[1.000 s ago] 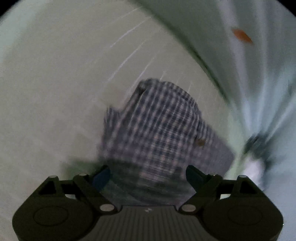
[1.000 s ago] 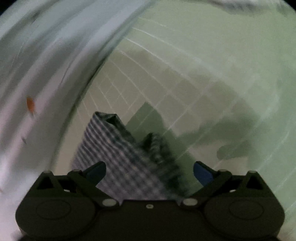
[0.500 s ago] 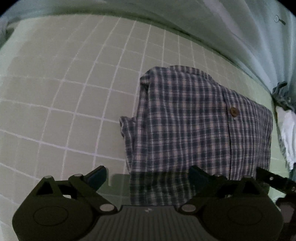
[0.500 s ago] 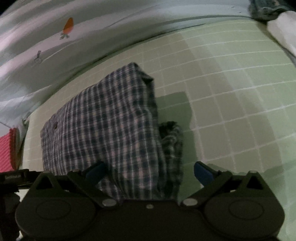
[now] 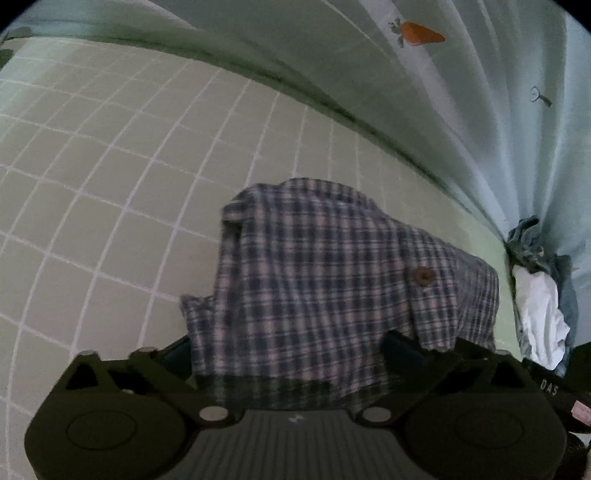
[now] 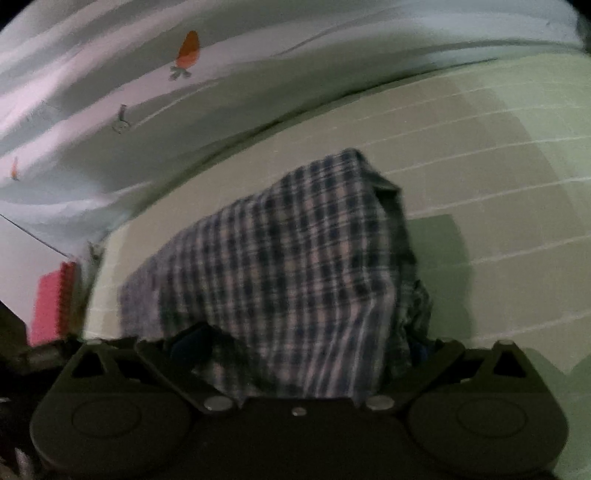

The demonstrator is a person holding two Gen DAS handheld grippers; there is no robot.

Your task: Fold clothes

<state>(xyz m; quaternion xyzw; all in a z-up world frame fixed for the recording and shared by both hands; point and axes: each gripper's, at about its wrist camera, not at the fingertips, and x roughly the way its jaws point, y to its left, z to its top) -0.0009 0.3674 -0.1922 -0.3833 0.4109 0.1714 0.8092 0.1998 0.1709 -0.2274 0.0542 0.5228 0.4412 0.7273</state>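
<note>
A folded blue-and-white plaid shirt [image 5: 332,288] with a brown button lies on the green gridded mat [image 5: 110,184]. My left gripper [image 5: 288,354] is open, its fingers straddling the shirt's near edge, with cloth draped between them. The shirt also shows in the right wrist view [image 6: 295,266]. My right gripper [image 6: 306,347] is open too, its fingers on either side of the shirt's near edge. The cloth covers most of the right finger there.
A pale curtain with carrot prints [image 5: 421,33] hangs along the mat's far edge. A pile of white and denim clothes [image 5: 539,314] lies at the right. A pink object [image 6: 51,302] stands at the left in the right wrist view.
Both grippers have moved in closer and lower over the shirt. The shirt's near edge now lies between the fingers of each gripper. The shirt stays folded on the mat.
</note>
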